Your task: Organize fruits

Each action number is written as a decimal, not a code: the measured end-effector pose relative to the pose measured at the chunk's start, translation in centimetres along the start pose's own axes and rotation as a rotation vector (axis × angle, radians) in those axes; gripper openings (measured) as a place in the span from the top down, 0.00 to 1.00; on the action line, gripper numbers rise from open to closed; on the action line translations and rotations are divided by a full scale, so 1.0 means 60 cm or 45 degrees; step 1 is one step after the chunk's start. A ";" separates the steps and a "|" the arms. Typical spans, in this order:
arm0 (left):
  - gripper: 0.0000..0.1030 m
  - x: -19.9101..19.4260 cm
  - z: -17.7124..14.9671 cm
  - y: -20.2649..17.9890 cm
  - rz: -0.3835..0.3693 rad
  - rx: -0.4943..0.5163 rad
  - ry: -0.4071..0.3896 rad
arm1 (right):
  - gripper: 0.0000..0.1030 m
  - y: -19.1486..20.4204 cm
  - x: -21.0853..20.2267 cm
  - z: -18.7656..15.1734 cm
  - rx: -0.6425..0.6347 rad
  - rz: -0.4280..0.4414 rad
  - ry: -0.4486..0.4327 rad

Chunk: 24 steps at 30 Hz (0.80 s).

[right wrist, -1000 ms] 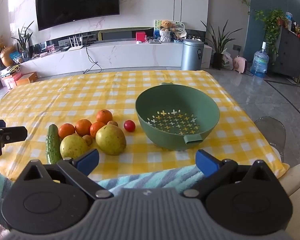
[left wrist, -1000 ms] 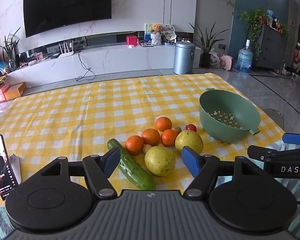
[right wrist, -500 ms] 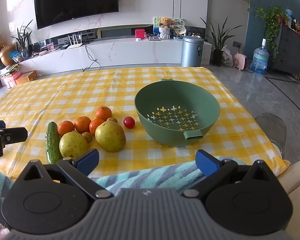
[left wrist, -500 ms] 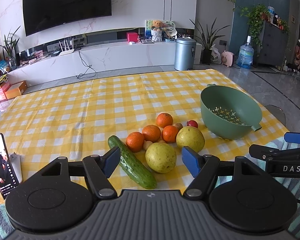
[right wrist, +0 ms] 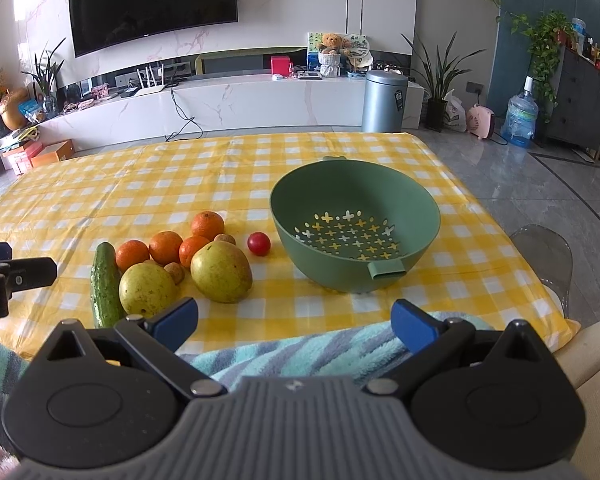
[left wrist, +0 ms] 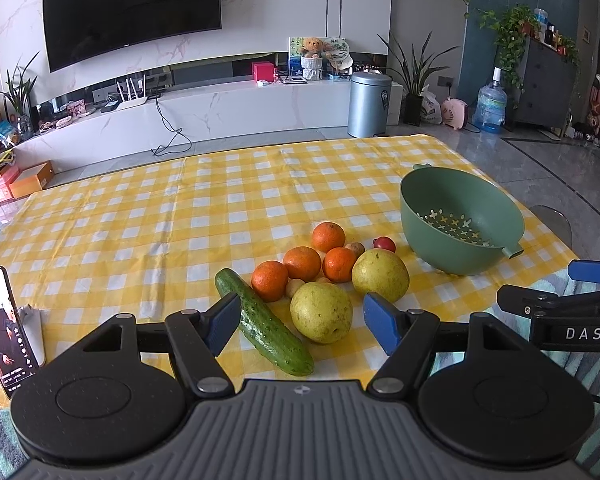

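While fruit pile sits lower and nearer in left wrist view than a second ago, layout on checked cloth (left wrist: 148,216) is unchanged. Left gripper (left wrist: 300,322) held low over near table edge, fingers spread wide, nothing clamped; cucumber (left wrist: 265,322) and near pear (left wrist: 321,312) framed between pads. Right gripper (right wrist: 294,322) held over striped towel (right wrist: 300,350), fingers likewise apart and empty. Oranges (left wrist: 302,263), second pear (right wrist: 221,277), cherry tomato (right wrist: 259,243) grouped just left of green colander (right wrist: 354,232), which holds no fruit.
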State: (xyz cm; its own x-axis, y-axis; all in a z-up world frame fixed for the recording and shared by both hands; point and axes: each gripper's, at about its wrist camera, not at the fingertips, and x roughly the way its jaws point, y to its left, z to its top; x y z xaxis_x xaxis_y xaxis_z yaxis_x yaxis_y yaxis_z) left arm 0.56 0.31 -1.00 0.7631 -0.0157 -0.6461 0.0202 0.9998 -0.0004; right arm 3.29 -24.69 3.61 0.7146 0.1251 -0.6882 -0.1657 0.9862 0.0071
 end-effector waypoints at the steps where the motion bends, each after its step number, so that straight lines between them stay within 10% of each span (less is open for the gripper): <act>1: 0.20 0.001 -0.001 0.001 0.000 -0.001 0.002 | 0.04 0.000 0.000 0.000 0.000 0.000 0.002; 24: 0.20 0.004 -0.008 0.003 0.000 0.002 0.015 | 0.04 0.003 0.010 0.003 0.005 0.008 0.037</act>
State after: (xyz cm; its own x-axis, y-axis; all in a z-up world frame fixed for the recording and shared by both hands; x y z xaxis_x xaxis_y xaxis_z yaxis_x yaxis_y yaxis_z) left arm 0.45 0.49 -1.52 0.7554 -0.0159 -0.6551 0.0213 0.9998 0.0004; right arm 3.79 -24.41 3.34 0.6936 0.1278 -0.7089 -0.1672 0.9858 0.0141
